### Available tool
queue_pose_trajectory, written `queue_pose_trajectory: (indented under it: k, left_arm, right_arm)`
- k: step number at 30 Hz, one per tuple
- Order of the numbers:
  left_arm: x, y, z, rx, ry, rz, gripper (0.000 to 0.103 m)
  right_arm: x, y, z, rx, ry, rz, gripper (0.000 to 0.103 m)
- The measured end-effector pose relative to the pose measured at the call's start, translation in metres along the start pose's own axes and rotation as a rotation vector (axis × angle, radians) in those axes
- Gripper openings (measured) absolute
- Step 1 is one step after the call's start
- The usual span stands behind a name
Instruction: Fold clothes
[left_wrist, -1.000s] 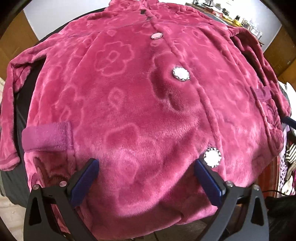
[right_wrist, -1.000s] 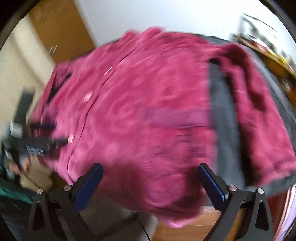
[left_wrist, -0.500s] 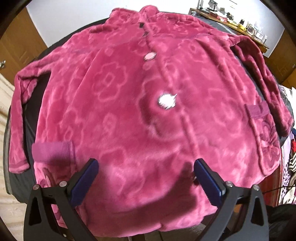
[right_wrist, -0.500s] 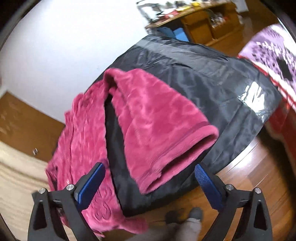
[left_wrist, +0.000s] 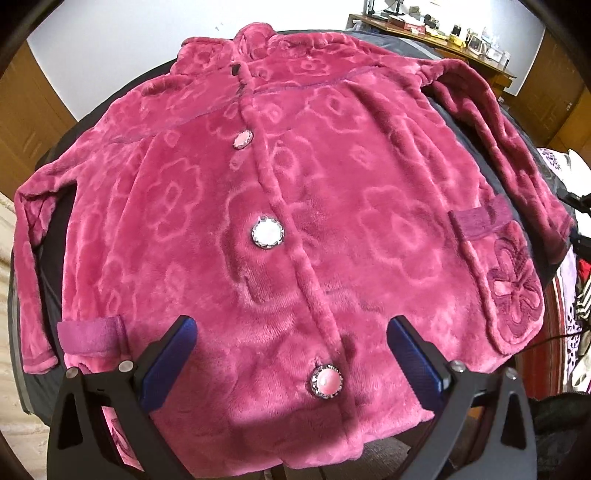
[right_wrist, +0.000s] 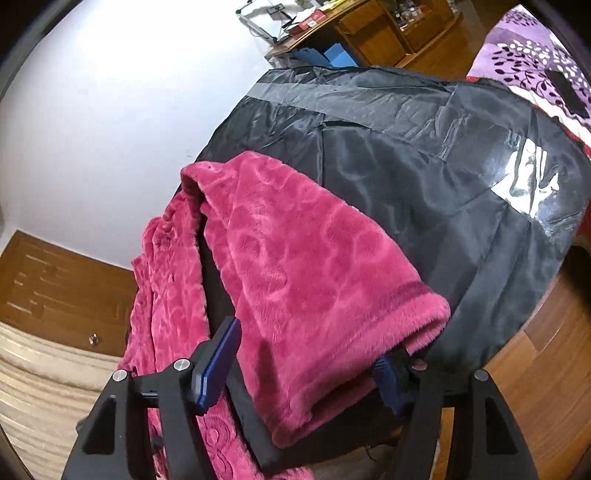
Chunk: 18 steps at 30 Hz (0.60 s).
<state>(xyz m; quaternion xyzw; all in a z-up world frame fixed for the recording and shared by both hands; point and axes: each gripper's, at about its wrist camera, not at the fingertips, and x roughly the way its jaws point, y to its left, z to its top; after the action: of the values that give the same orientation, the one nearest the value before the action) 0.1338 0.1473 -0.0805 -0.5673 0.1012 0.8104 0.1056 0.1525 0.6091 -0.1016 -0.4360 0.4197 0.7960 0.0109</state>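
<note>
A magenta fleece jacket (left_wrist: 332, 221) with embossed flowers and round buttons lies buttoned, front up, on a black-covered table (right_wrist: 424, 184). My left gripper (left_wrist: 291, 354) hovers open over the hem by the lowest button (left_wrist: 327, 380), with nothing between its blue pads. In the right wrist view the jacket's right sleeve (right_wrist: 314, 266) lies on the black cover, its cuff (right_wrist: 417, 314) pointing toward me. My right gripper (right_wrist: 306, 350) straddles the cuff end and its jaws are closing. The left pad (right_wrist: 218, 358) stands just off the fabric. The cuff partly hides the right pad.
A cluttered wooden desk (right_wrist: 369, 33) stands past the table's far end, against a white wall. A purple patterned bedspread (right_wrist: 535, 55) lies to the right, with wooden floor (right_wrist: 546, 369) beside the table. A wooden door (right_wrist: 55, 288) and beige bedding (right_wrist: 37, 387) are at the left.
The left gripper drew back, so more of the jacket shows. The right gripper swung from the jacket body to the right sleeve's cuff, and its jaws narrowed around it.
</note>
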Motion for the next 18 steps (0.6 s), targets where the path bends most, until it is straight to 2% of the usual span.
queue_pose_trajectory:
  k: [2, 7, 9, 10, 12, 18]
  left_arm:
    - [0.004, 0.001, 0.000, 0.000, 0.012, 0.003, 0.103]
    - [0.008, 0.000, 0.000, -0.004, 0.025, 0.010, 0.103]
    - [0.008, -0.001, 0.001, -0.007, 0.026, 0.013, 0.103]
    - [0.008, -0.001, 0.002, -0.009, 0.026, 0.014, 0.103]
    - [0.009, -0.001, 0.003, -0.014, 0.027, 0.018, 0.103]
    - [0.009, -0.005, 0.008, -0.018, 0.026, 0.020, 0.103]
  right_arm:
    - [0.004, -0.001, 0.005, 0.001, -0.007, -0.006, 0.055]
    - [0.012, -0.009, 0.017, 0.018, -0.018, -0.026, 0.032]
    - [0.010, -0.008, 0.019, -0.001, -0.026, -0.060, 0.020]
    - [0.008, -0.007, 0.019, -0.014, -0.038, -0.081, 0.017]
    - [0.002, -0.005, 0.020, -0.039, -0.069, -0.120, 0.014]
    - [-0.048, 0.011, 0.036, -0.141, -0.238, -0.225, 0.012]
